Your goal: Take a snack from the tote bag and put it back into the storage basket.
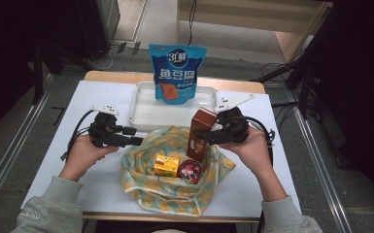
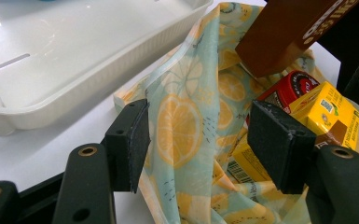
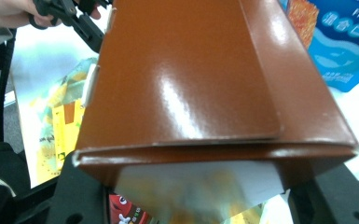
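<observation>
A tall brown carton [image 1: 201, 133] hangs tilted over a lemon-print cloth bag [image 1: 175, 194], with my right gripper [image 1: 210, 136] shut on its sides. In the right gripper view the carton [image 3: 191, 79] sits between both jaws. Inside the bag lie a yellow box [image 1: 167, 165] and a red round tin [image 1: 190, 171]. My left gripper [image 1: 133, 137] stands open at the bag's left rim. In the left gripper view the cloth [image 2: 186, 121] runs between its wide-apart pads [image 2: 137, 140], with the yellow box [image 2: 328, 112], the tin [image 2: 293, 88] and the carton [image 2: 289, 32] beyond.
A white tray [image 1: 145, 114] lies behind the bag, and a blue snack pouch [image 1: 177, 73] stands upright at its far side. White table surface [image 1: 77, 184] lies bare to the left and right of the bag. The table's front edge is close to the person.
</observation>
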